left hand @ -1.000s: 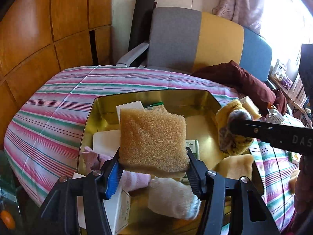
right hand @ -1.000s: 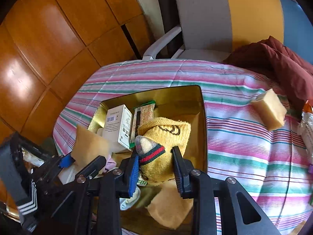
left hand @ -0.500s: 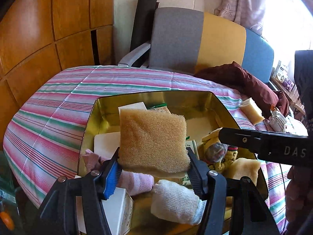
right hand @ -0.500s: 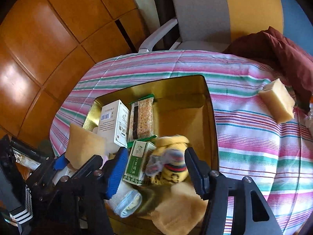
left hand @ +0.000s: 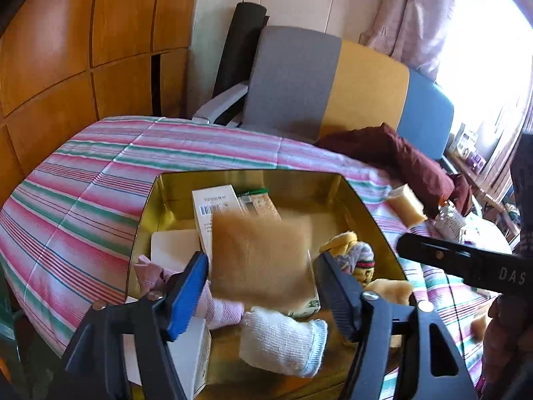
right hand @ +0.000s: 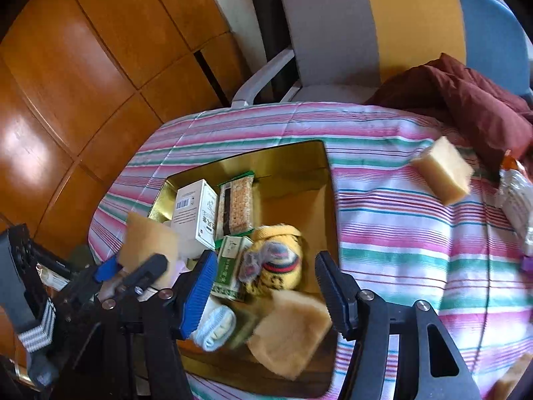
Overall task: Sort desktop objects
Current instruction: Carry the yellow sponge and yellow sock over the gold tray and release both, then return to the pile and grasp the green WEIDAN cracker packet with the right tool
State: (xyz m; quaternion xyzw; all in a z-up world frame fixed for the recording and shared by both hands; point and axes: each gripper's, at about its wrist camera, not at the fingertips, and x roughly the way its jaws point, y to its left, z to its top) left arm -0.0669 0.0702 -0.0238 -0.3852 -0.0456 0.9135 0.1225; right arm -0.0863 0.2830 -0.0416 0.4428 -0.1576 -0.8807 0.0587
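Observation:
A gold tin (left hand: 246, 173) (right hand: 329, 200) sits on the striped quilt. My left gripper (left hand: 263, 280) hangs over its near end with its jaws opening. The tan sponge (left hand: 260, 260) (right hand: 146, 243) is blurred between them, and the pads no longer press it. My right gripper (right hand: 263, 266) is also opening above the tin, with nothing gripped. Below it the yellow sock (right hand: 276, 260) (left hand: 349, 253) lies in the tin beside a second sponge (right hand: 289, 333). A third sponge (right hand: 443, 170) (left hand: 404, 205) rests on the quilt to the right.
The tin also holds a white box (right hand: 193, 210), a snack bar (right hand: 236, 206), a green box (right hand: 230, 266), a white sock (left hand: 283, 343) and a pink sock (left hand: 153, 273). A maroon cloth (right hand: 466, 100) and a chair (left hand: 299, 76) lie beyond; wood panels stand on the left.
My right gripper let go of the yellow sock, which dropped into the tin. My left gripper's jaws widened and the sponge has come loose and slipped lower.

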